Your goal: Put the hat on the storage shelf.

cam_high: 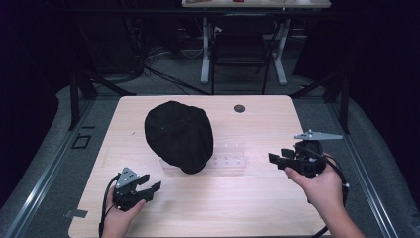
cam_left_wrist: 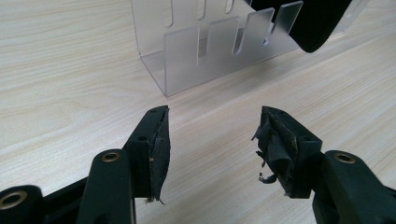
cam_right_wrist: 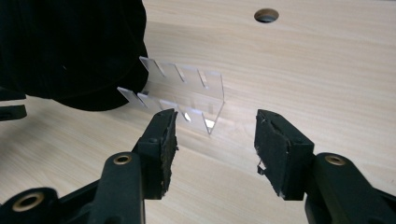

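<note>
Wooden table [cam_high: 257, 198] carries a black cap [cam_high: 179, 135] sitting on a clear acrylic slotted rack [cam_high: 229, 159], roughly at table centre. Cap covers the rack's left part; the right end of the rack sticks out bare. Small round grommet hole [cam_high: 239, 108] in the tabletop at the far edge, behind and right of the cap.

Left gripper [cam_high: 151, 184] held in the person's left hand [cam_high: 121, 213] near the front left of the table, jaws spread wide, nothing between them. It points toward the rack and stays apart from it. In the left gripper view the gripper [cam_left_wrist: 214, 140] faces the rack [cam_left_wrist: 215, 51] end-on, with a bit of cap [cam_left_wrist: 313, 23] at top right; pad rubber looks frayed.

Right gripper [cam_high: 278, 155] held in the right hand [cam_high: 322, 186] at the right side of the table, jaws also wide apart and empty, aimed left at the rack's bare end, not touching. Right gripper view: gripper [cam_right_wrist: 215, 140], rack [cam_right_wrist: 187, 95] just ahead, cap [cam_right_wrist: 70, 51] at upper left, grommet hole [cam_right_wrist: 266, 15] at top.
</note>
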Available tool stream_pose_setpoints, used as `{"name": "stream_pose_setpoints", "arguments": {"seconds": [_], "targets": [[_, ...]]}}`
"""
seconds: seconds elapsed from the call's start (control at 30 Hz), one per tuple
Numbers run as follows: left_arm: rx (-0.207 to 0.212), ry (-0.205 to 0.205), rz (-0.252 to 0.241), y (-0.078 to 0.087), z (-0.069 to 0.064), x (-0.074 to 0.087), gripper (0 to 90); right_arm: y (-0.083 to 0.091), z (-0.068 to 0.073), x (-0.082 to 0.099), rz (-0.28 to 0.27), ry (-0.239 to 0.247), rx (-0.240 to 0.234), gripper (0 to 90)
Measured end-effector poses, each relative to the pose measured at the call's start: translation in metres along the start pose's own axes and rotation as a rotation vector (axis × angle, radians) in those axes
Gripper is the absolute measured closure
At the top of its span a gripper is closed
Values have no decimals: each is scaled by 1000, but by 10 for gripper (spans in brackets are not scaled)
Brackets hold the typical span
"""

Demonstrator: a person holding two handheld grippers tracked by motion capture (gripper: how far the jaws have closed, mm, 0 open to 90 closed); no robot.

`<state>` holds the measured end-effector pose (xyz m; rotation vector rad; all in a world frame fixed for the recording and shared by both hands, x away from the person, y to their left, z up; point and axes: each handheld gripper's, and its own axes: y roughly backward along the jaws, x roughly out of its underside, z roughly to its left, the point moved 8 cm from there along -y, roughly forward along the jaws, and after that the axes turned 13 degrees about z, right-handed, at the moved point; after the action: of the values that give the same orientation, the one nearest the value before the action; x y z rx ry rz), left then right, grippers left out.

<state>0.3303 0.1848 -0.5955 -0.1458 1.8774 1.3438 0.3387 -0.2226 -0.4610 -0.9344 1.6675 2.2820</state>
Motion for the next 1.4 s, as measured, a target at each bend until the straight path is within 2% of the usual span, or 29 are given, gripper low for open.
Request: {"name": "stream_pose_setpoints", "arguments": {"seconds": [0.07,0.2,0.3,0.47,0.57,0.67,0.7,0.87,0.93,1.03,1.1,1.17,1.3,1.4], "targets": [[-2,0,-5,-1,1,0,438,-4,-3,9,-9,-20,0,491],[-7,-4,-3,-1,2,1,438,-12,-7,24,-31,-24,23,486],[-10,-2,-1,-1,2,1,438,-19,-9,35,-37,0,53,481],[-15,-1,2,-1,4,3,438,-32,-10,50,-48,17,66,476],[-17,2,2,-2,5,4,438,-41,-12,59,-57,16,75,474],[-28,-1,4,-3,6,6,438,-51,-16,69,-42,20,106,471],[-31,-1,5,-4,6,6,439,-57,-17,75,-39,4,100,470],[-28,-6,8,-6,5,7,439,-66,-18,84,-61,-8,94,472],[-29,-9,10,-6,5,8,439,-71,-19,90,-88,14,105,474],[-33,-18,8,-7,4,9,439,-75,-20,95,-96,26,122,476],[-40,-28,9,-7,4,9,440,-79,-19,100,-113,28,107,475],[-42,-36,11,-8,4,9,441,-80,-20,101,-113,29,114,475],[-37,-44,5,-9,1,9,449,-88,-19,107,-97,74,143,474],[-29,-50,0,-10,0,8,450,-93,-18,111,-83,65,124,474]]}}
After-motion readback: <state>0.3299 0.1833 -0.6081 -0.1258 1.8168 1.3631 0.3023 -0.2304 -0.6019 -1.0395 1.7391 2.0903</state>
